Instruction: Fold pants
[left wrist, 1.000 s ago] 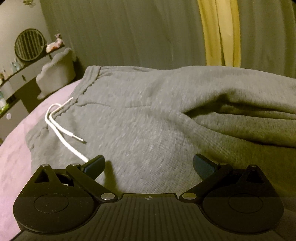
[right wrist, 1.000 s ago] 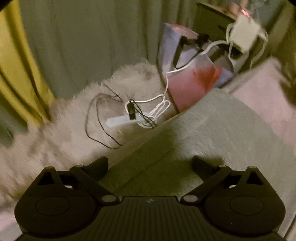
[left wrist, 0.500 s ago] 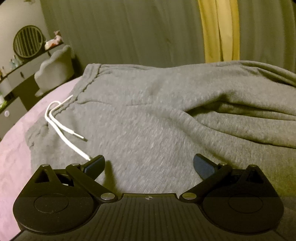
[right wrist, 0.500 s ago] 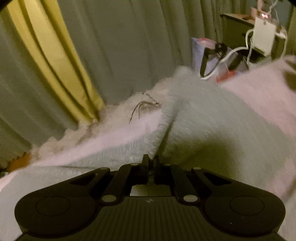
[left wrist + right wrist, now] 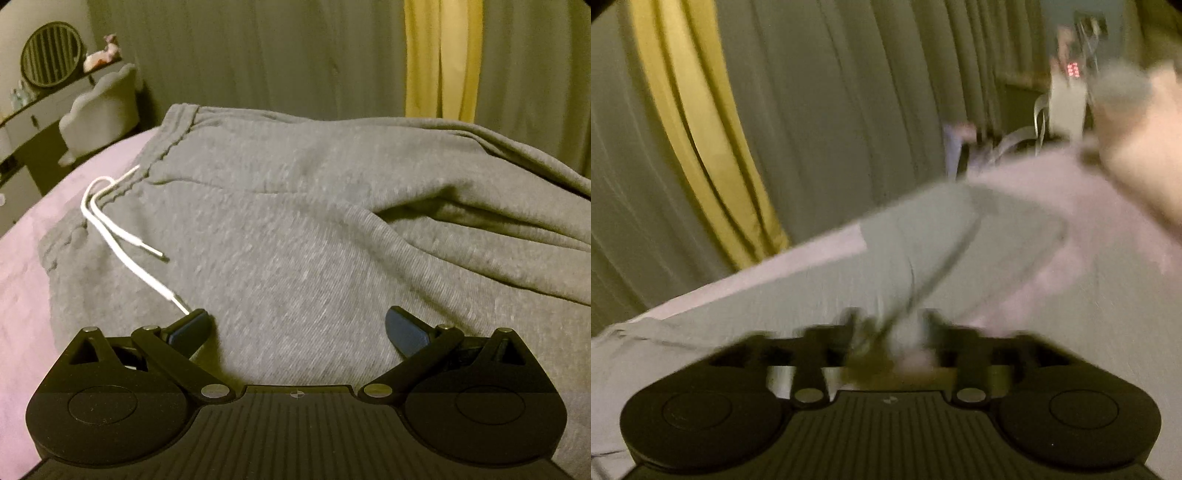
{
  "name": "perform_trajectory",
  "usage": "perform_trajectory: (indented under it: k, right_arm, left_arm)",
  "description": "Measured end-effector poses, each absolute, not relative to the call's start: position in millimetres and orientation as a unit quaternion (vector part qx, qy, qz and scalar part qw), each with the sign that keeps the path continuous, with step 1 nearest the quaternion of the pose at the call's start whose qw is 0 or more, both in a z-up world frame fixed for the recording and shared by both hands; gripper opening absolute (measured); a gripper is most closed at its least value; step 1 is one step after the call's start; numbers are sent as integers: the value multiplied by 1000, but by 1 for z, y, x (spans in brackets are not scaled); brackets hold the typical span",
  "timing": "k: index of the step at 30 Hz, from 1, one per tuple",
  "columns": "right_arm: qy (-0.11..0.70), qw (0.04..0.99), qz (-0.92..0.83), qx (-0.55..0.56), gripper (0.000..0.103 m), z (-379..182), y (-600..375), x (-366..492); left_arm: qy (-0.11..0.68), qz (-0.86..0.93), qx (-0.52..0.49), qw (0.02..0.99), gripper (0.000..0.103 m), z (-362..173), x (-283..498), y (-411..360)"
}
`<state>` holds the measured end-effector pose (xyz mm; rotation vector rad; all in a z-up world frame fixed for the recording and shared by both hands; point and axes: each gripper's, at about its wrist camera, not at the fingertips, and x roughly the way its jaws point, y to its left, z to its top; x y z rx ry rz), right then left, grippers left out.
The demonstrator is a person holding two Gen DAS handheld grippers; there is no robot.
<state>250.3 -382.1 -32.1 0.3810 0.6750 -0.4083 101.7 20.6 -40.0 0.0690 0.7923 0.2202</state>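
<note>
Grey sweatpants (image 5: 295,221) lie spread over a pink bed sheet (image 5: 22,277), waistband at the far left, with a white drawstring (image 5: 110,229) trailing toward me. My left gripper (image 5: 295,328) hovers open just above the seat of the pants, and its left fingertip (image 5: 192,325) is beside the drawstring's end. The right wrist view is blurred. It shows a pant leg (image 5: 923,229) running away across the sheet (image 5: 1089,295). My right gripper (image 5: 892,332) has its jaws opening, with a fold of the grey leg between the parted fingers.
Grey curtains with a yellow panel (image 5: 701,129) hang behind the bed. At far left stand a pale chair (image 5: 99,107) and a round mirror (image 5: 51,55) on a dresser. Beyond the bed's right end are a blurred bag (image 5: 956,147) and a white box (image 5: 1067,103).
The right gripper swung from the floor side over the bed, shut on the pant leg's edge, and now its fingers have parted. The left gripper has barely moved.
</note>
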Motion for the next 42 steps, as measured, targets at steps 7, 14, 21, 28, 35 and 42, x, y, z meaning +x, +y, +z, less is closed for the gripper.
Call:
perform_trajectory:
  k: [7, 14, 21, 28, 35, 42]
  right_arm:
    - [302, 905, -183, 238, 30, -74, -400, 254]
    - [287, 902, -162, 280, 27, -85, -411, 248]
    - [286, 897, -159, 297, 27, -88, -415, 246]
    - [282, 901, -156, 291, 27, -91, -415, 246]
    - [276, 900, -152, 300, 27, -94, -416, 245]
    - [273, 898, -150, 311, 27, -93, -418, 245]
  left_arm:
    - [340, 89, 57, 935, 103, 8, 101, 18]
    - [348, 37, -53, 935, 103, 61, 236, 44]
    - [494, 36, -205, 844, 103, 39, 393, 66]
    - [556, 57, -302, 772, 103, 2, 459, 64]
    - [628, 114, -245, 730, 102, -24, 478, 39]
    - [633, 168, -184, 733, 51, -22, 480, 28]
